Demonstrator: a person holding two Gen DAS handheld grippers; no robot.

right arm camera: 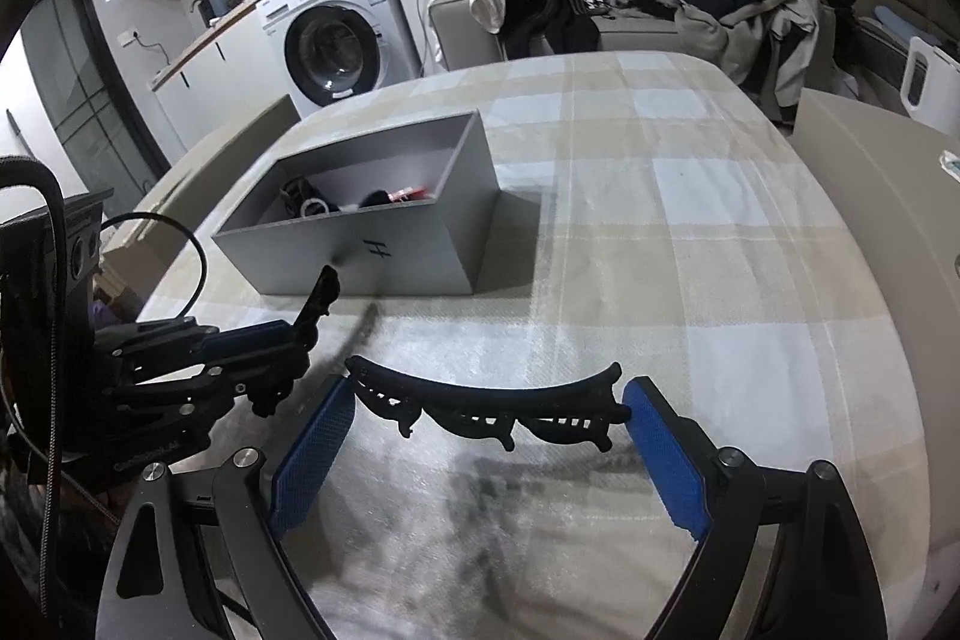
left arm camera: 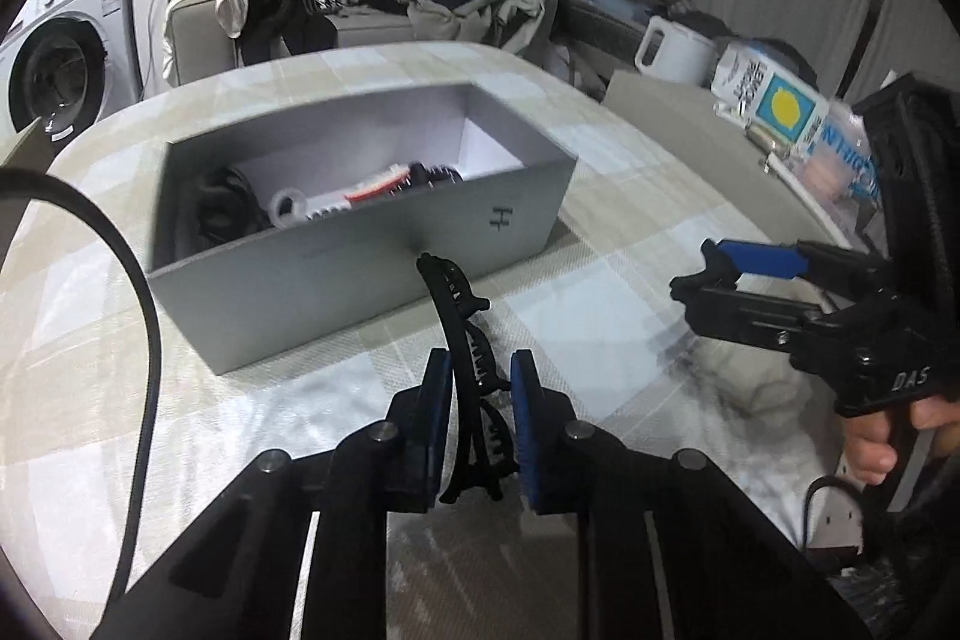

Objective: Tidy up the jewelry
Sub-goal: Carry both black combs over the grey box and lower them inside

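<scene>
A grey open box stands on the checked tablecloth and holds several dark and white hair accessories; it also shows in the right wrist view. My left gripper is shut on a black hair clip and holds it upright in front of the box's near wall; the clip shows again in the right wrist view. My right gripper is shut on a second black hair clip, gripped end to end across the blue pads, above the cloth to the right of the box.
A sofa piled with clothes stands behind the table. A washing machine is at the back left. A white jug and packaged boxes sit on a surface at the right. A black cable loops at the left.
</scene>
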